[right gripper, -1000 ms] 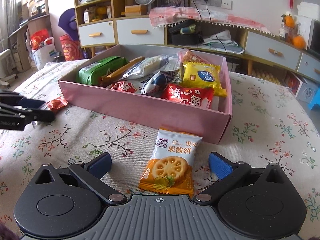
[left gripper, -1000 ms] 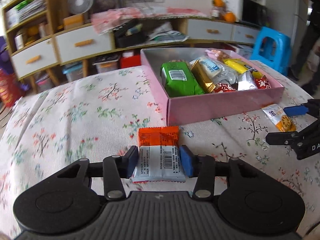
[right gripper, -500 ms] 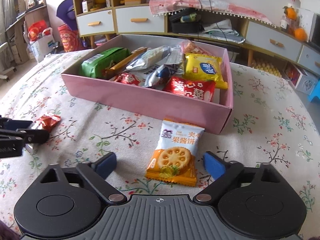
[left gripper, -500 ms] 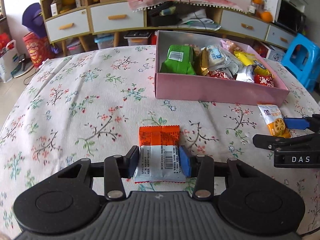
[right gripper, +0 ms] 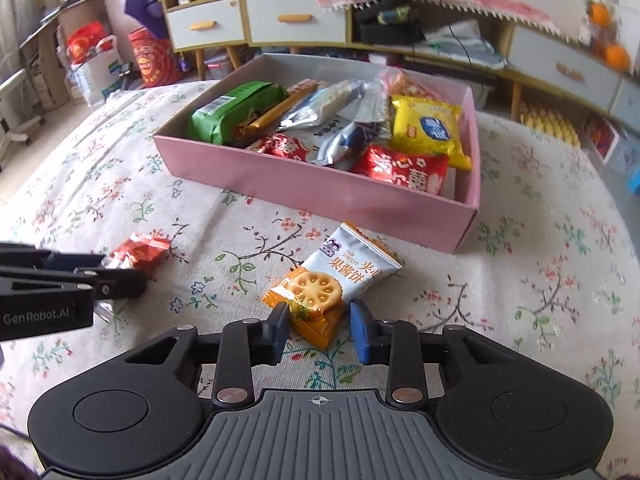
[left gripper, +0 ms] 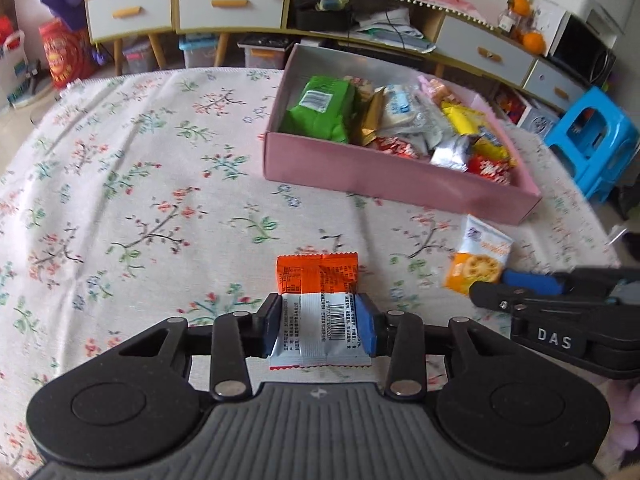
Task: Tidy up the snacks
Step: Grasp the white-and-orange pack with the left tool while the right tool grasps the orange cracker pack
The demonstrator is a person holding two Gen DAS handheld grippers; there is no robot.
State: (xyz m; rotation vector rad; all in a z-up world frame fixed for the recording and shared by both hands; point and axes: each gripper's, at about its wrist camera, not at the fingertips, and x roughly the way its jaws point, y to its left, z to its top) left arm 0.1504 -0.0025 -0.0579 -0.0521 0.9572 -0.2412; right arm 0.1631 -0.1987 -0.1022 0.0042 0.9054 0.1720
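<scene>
Since a second ago the right gripper (right gripper: 319, 330) has drawn its jaws in from wide open onto the jam biscuit packet (right gripper: 334, 278), which they now pinch at its orange lower end on the floral tabletop (right gripper: 120, 184). Nearby, the left gripper (left gripper: 319, 330) grips the orange-and-white snack packet (left gripper: 318, 304) by its sides, its jaws closing a little tighter, the packet lifted off the cloth. Beyond both stands the pink box (left gripper: 384, 180), filled with a green packet (left gripper: 320, 110), a yellow packet (right gripper: 430, 130) and other wrapped snacks. Farther back are drawers and a blue stool (left gripper: 592, 140).
</scene>
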